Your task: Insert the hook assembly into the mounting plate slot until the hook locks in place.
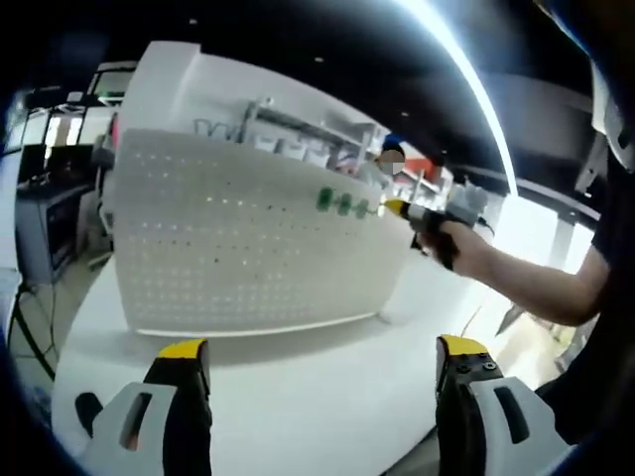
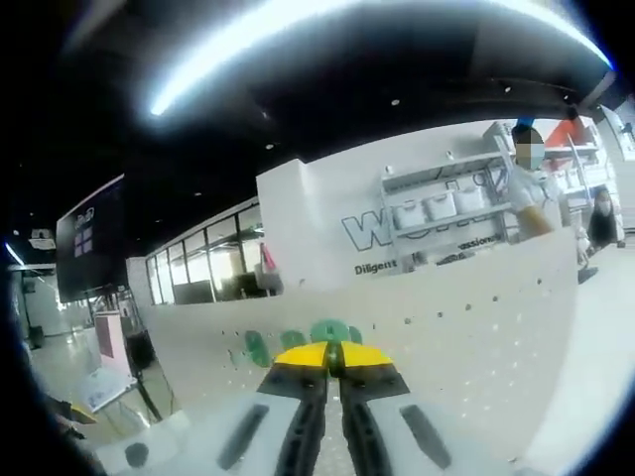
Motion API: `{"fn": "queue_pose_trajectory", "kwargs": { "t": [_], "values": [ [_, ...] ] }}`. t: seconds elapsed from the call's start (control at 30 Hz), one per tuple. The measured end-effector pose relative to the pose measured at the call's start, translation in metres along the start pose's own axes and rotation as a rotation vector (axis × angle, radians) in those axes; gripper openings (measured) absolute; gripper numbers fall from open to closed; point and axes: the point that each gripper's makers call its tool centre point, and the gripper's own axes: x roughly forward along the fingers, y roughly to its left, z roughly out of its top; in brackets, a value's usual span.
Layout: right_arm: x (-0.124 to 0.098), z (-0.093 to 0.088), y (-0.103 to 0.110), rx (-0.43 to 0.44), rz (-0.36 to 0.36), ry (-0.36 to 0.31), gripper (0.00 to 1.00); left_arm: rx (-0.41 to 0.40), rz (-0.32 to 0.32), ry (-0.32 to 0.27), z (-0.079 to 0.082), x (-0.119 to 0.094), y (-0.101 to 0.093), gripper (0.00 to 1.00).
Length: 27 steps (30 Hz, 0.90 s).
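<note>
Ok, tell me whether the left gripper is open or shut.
Open. In the left gripper view the left gripper shows its two yellow-tipped fingers set wide apart, with bare white table between them and nothing held.

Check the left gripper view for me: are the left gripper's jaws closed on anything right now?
No. The left gripper has its jaws spread wide apart over the white table, with nothing between them.
</note>
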Motion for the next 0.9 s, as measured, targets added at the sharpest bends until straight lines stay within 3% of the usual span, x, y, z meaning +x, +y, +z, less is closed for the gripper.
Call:
{"fn": "queue_pose_trajectory", "kwargs": {
  "t": [0.53,0.9],
  "values": [
    [0.016,-0.001,-0.040,-0.015,-0.084,-0.007,0.00,-0.016,0.007,0.011,-0.006,0.003,0.003,0.95],
    [0.019,-0.004,-0.052,-0.016,-0.120,-0.020,0.00,-0.022,0.022,0.006,-0.001,0.007,0.009,0.93]
  ]
}}
